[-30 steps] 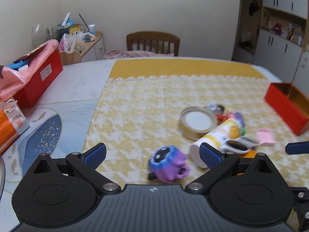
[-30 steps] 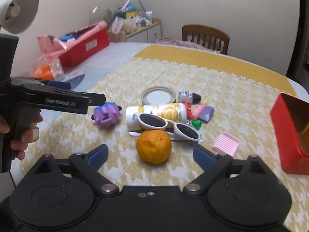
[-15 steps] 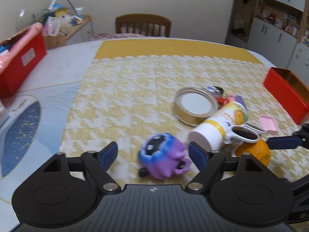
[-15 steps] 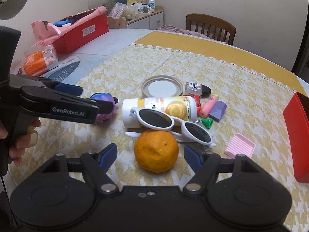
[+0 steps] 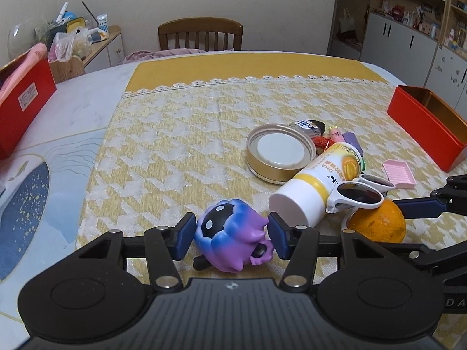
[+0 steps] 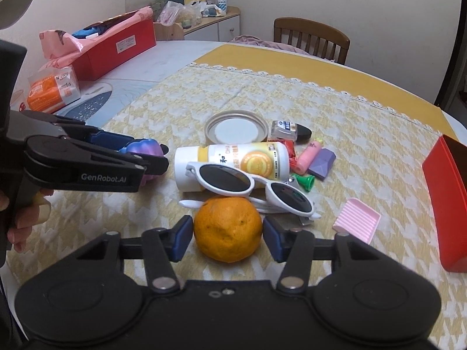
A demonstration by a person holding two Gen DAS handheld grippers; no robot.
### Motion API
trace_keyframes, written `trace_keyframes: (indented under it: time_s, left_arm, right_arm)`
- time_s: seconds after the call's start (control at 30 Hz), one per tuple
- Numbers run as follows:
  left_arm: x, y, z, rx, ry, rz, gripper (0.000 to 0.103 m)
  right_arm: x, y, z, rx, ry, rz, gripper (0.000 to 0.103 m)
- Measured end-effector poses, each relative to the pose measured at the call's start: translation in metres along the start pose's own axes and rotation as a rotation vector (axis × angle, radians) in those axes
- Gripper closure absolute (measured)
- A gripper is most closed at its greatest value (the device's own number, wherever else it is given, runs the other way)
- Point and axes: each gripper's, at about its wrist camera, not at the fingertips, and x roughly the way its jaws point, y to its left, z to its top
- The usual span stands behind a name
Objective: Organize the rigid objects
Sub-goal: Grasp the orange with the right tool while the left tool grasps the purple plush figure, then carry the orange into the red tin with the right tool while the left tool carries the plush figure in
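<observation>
Purple and blue plastic, a small toy figure is bracketed between the fingers of the left gripper, which stand apart with the pads just beside its flanks, contact not confirmed. An orange is framed likewise between the parted fingers of the right gripper, narrow gaps visible on both sides. Just beyond the fingertips, white sunglasses are propped against a toppled yellow bottle; farther on lie a gold lid and small trinkets. A red tin is seen far right on the bench. The grasping step is judged in hand; closing, lifting and carrying toward the tin would be called for next.
</observation>
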Motion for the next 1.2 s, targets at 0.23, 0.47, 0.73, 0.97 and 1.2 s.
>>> trace_keyframes:
  time_s: [0.23,0.47,0.73,0.97,1.2]
  left_arm:
    - [-0.006,-0.002,-0.003,0.005,0.0,0.014,0.051]
    - [-0.019,0.001,-0.004,-0.021,0.007,0.018,0.052]
    - [-0.051,-0.009,0.011,-0.021,-0.028,0.0,0.052]
    - [-0.069,-0.049,0.035,0.034,-0.06,-0.046,0.052]
    - [-0.068,-0.108,0.067,0.086,-0.098,-0.117,0.052]
  right_arm:
    - [-0.013,-0.009,-0.009,0.039,0.018,0.013,0.052]
    - [-0.039,-0.029,-0.015,0.081,-0.008,-0.015,0.053]
    - [-0.074,-0.071,-0.013,0.141,-0.023,-0.043,0.052]
    - [-0.114,-0.117,-0.007,0.185,-0.082,-0.072,0.052]
    - [-0.134,-0.171,0.0,0.211,-0.12,-0.11,0.052]
